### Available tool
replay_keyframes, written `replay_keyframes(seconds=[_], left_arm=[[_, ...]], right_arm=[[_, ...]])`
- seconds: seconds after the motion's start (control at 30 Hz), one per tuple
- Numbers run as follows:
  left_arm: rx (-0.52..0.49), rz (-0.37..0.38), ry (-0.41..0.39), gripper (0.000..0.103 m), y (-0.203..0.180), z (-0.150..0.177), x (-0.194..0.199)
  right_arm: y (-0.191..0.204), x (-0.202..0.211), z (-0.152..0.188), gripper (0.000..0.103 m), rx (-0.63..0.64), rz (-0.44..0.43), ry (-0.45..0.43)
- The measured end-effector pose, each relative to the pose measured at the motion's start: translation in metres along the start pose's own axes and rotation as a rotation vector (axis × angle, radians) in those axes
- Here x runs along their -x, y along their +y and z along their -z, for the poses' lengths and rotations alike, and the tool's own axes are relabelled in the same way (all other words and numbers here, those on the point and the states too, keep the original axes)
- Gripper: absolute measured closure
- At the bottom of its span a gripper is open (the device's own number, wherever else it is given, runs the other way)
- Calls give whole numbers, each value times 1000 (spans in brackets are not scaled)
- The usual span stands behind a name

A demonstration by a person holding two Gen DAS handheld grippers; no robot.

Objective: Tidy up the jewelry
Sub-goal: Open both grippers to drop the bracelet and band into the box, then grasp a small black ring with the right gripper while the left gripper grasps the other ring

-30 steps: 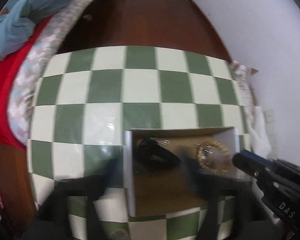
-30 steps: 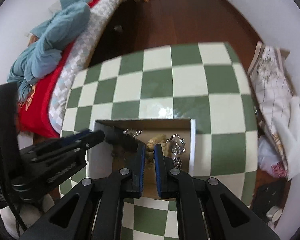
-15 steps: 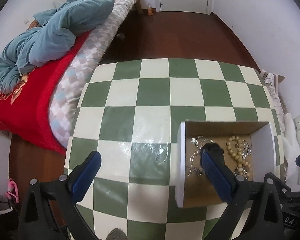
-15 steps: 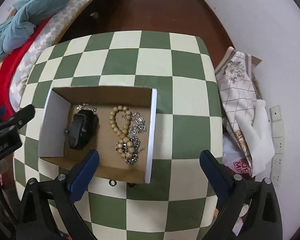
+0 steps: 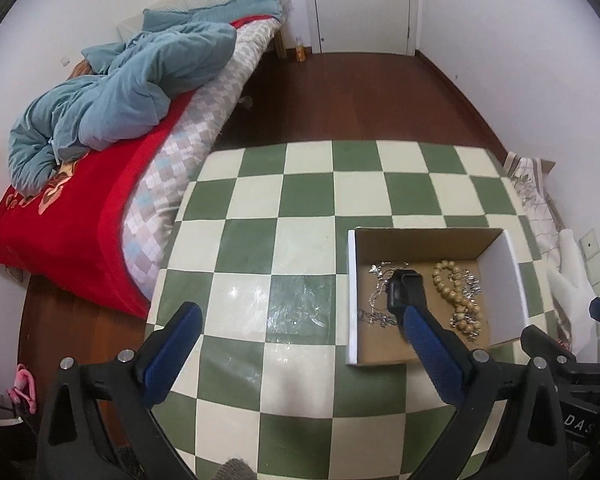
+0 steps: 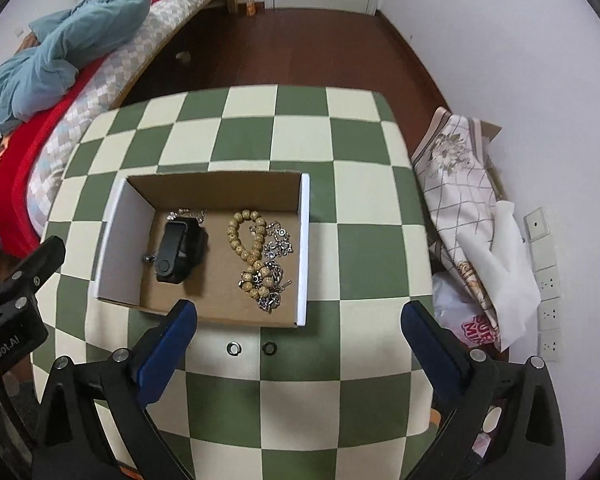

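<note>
Bedroom corner, with a checkered table (image 6: 236,128) standing between a bed (image 5: 100,152) and a white wall. Sitting on the table: an open box (image 6: 304,240) holding the jewelry. Lying inside the box: a black watch (image 6: 180,250) toward its bed side, a bead bracelet (image 6: 248,248) beside that, silver chains (image 6: 278,240) tangled against the beads toward the wall side, another thin chain (image 5: 380,304) under and around the watch.

Hovering above the table with jaws spread wide and empty: left gripper (image 5: 300,344), over bare checks on the bed side of the box. Likewise released and holding nothing: right gripper (image 6: 296,340), over the near edge of the box.

Likely handling: all light. Chains limp, slippery, prone to snagging on the beads; pinching at a bunched clump looking safer than at a single strand. Bracelet flexible but bulky, taking a grip across one side of the loop. Watch stiff at the body, gripping across the case.

Showing only in the right view: two small rings (image 6: 233,348) on the table just outside the box's near edge, and the watch strap in full. Showing only in the left view: the chain beside the watch.
</note>
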State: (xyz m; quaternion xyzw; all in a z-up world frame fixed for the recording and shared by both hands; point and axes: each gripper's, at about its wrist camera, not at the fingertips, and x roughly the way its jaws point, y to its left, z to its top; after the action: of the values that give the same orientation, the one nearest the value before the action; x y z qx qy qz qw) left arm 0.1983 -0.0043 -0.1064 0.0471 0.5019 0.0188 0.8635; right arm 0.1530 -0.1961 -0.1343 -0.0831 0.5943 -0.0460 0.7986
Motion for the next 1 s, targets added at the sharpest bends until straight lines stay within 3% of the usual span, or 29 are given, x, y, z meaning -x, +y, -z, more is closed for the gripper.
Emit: replay_keyframes(seconds=[0.23,0.53,0.7,0.8,0.83,0.9,0.93,1.0], left_arm=[[-5,26,-71,0,4,6,43],[-7,20,-166,0,9,22,92],[11,-47,-210,0,10,39,95],[6,-114,-196,0,6,50,80],[2,-123,-185,0,5,54,71],[9,-111,-140,0,4,63,50],[8,-107,-117,0,3,68,39],[-6,-114,-52,0,0,77,12]], right_arm=[[0,47,13,0,-8,20,-102],[1,98,35,0,-31,-17,-190],[0,111,50,0,-51,-57,-220],[-6,93,64,0,-71,-43,-192],[-8,86,67,3,-76,-41,-176],[-13,57,75,18,-93,-63,-125],[-14,44,77,31,-94,-66,-104],[-19,8,83,40,-104,-99,-53]])
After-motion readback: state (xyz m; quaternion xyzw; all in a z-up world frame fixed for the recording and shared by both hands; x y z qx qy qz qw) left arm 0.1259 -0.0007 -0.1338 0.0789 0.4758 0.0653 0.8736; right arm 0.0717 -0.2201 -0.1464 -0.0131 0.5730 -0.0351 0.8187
